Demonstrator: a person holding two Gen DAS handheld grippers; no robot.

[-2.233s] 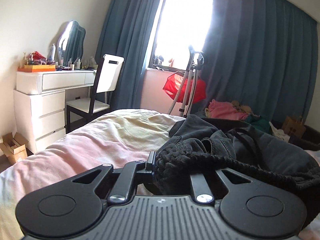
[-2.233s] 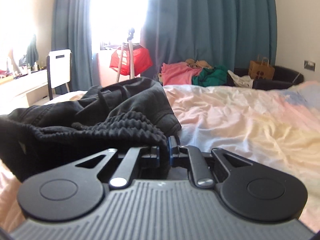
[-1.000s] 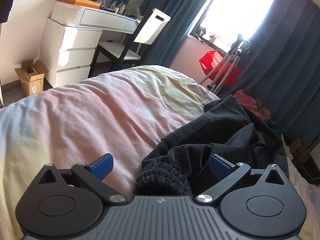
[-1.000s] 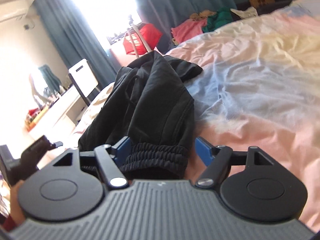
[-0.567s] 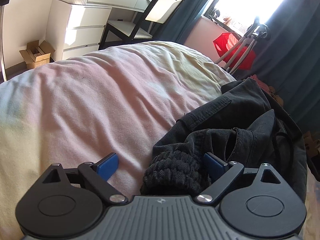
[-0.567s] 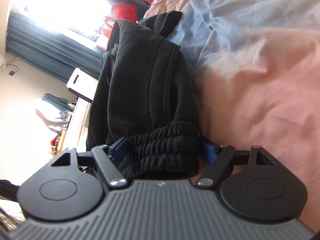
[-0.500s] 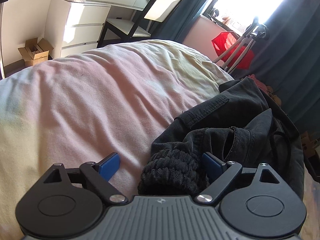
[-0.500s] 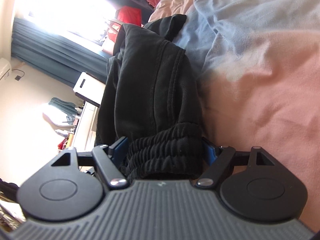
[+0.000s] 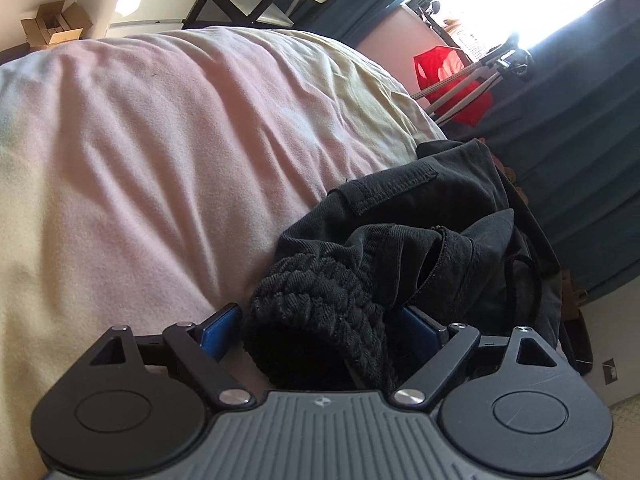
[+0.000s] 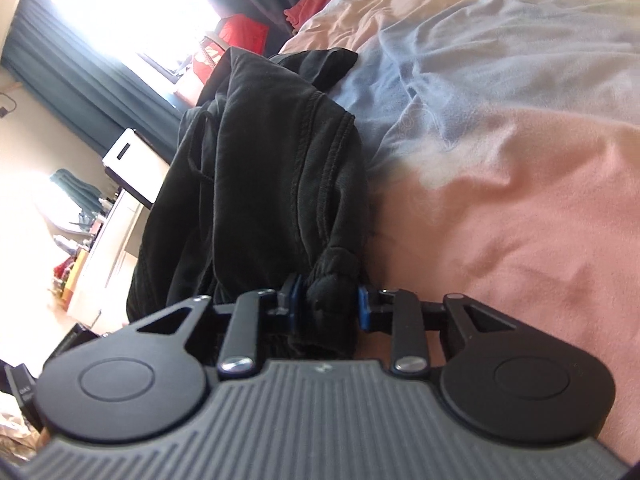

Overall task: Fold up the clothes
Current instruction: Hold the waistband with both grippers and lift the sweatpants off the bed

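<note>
Closing on the black trousers point(image 10: 256, 184) upon the bed point(image 10: 520, 200), right gripper point(image 10: 326, 300) pinches a cuff; left gripper point(image 9: 320, 326), also closing, stands wide around the ribbed cuff, its far pad half hidden

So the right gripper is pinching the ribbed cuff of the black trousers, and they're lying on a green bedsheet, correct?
Not quite. The right gripper is closing on the ribbed cuff of the black trousers, but the bedsheet is pink, fading to pale blue and cream, not green. The right wrist view shows it.
</note>
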